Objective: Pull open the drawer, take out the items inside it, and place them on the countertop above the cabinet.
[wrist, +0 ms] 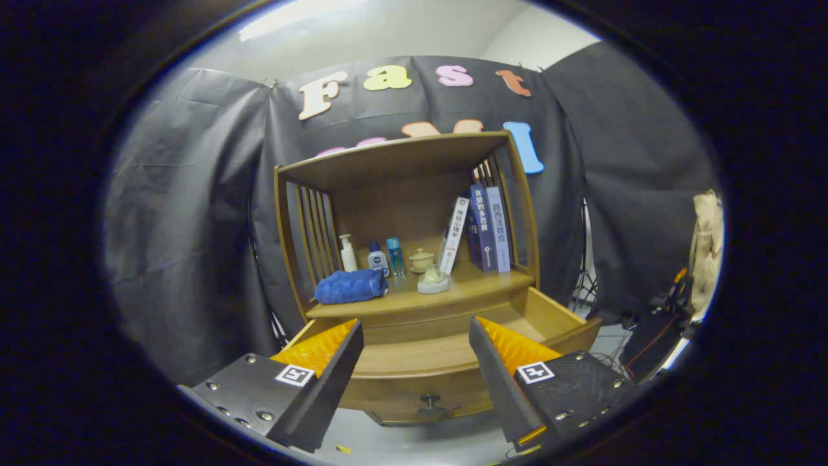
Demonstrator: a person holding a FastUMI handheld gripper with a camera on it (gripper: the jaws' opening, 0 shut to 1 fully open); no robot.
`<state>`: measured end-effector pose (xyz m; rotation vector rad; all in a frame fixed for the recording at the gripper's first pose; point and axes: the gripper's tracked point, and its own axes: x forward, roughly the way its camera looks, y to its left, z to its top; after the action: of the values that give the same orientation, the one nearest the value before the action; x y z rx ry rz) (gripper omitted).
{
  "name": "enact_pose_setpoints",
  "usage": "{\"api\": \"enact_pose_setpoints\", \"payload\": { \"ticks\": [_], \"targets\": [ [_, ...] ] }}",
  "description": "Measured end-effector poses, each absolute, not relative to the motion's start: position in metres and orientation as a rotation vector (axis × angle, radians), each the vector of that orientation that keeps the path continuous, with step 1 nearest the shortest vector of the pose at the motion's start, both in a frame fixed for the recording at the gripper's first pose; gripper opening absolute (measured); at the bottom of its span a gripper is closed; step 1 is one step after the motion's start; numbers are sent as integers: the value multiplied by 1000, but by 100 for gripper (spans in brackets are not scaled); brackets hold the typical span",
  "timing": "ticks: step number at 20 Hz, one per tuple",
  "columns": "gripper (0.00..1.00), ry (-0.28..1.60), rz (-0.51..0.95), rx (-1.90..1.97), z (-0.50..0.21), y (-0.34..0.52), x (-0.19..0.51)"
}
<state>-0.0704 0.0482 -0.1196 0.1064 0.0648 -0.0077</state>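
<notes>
My gripper point(414, 362) hangs wide open with nothing in it, above the front of the drawer point(446, 353), which is pulled out below the countertop point(472, 288). The drawer floor I can see looks bare; its near part is hidden. The blue towel point(350, 287), bottles and small pot point(433, 279) crowd the countertop, so reaching in there carelessly could knock them over.

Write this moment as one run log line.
drawer: pulled open, visible part bare | gripper: open, holding nothing, above drawer front | blue towel: on countertop
</notes>
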Motion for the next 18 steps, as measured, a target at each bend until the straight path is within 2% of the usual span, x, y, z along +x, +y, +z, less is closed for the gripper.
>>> {"api": "enact_pose_setpoints", "payload": {
  "ticks": [7, 12, 18],
  "targets": [
    [99, 81, -3, 34, -187, 53, -74],
    [99, 182, 37, -12, -257, 63, -65],
    [99, 207, 46, -11, -274, 63, -34]
  ]
}}
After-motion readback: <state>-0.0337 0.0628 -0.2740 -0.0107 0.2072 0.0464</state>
